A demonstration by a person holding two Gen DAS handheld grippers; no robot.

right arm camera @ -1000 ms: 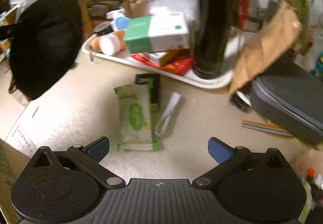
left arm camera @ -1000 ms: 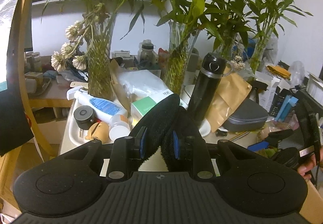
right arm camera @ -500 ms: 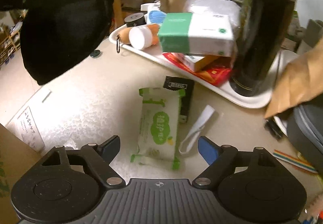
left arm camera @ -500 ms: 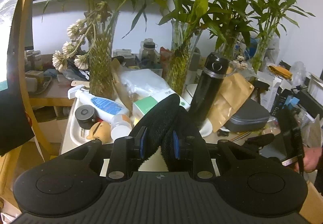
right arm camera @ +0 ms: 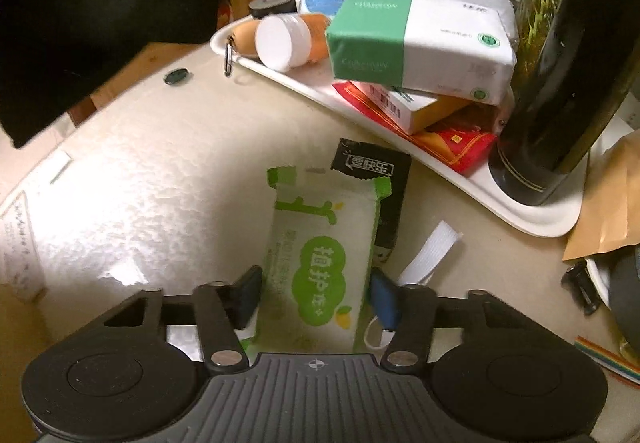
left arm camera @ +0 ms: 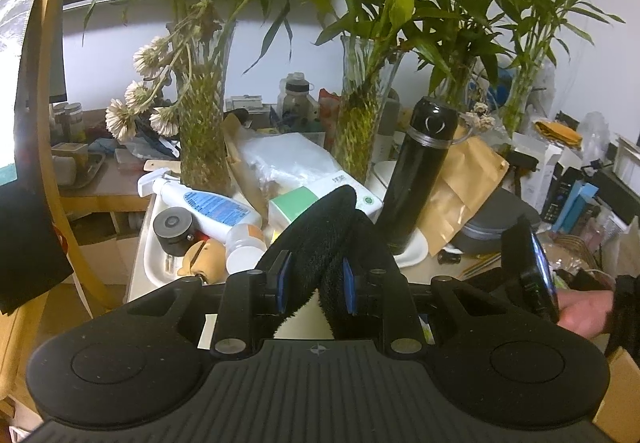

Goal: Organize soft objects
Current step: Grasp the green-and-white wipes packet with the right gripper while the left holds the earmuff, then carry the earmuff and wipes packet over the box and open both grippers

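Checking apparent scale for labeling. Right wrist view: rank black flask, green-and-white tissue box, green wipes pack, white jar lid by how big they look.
1. black flask, cropped at the top edge.
2. green-and-white tissue box and green wipes pack: look alike; the pack is nearer the camera, so unranked.
3. white jar lid, clearly smallest.

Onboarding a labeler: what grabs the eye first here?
The green-and-white tissue pack lying on the table, straddled by the right hand-held gripper, whose jaws have just been closing. Then the black fuzzy cloth clamped in the left hand-held gripper, before the tall black flask.
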